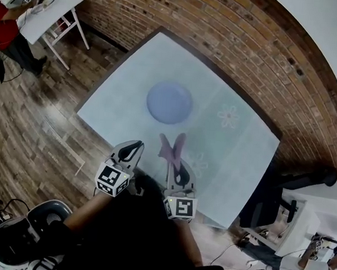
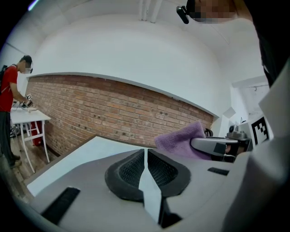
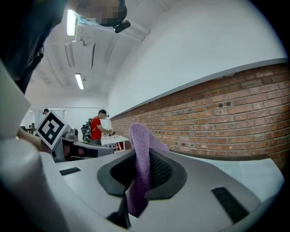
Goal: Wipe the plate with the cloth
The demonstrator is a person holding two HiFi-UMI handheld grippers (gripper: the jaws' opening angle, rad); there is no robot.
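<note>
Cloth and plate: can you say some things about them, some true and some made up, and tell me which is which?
1. The right gripper holds the cloth. True.
2. The cloth is green. False: it is purple.
3. The plate lies on the table, apart from both grippers. True.
4. The left gripper holds the plate. False: its jaws are together with nothing between them.

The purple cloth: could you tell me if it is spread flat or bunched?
Bunched: the cloth is pinched in the closed jaws of the right gripper, poking out as a folded strip.
</note>
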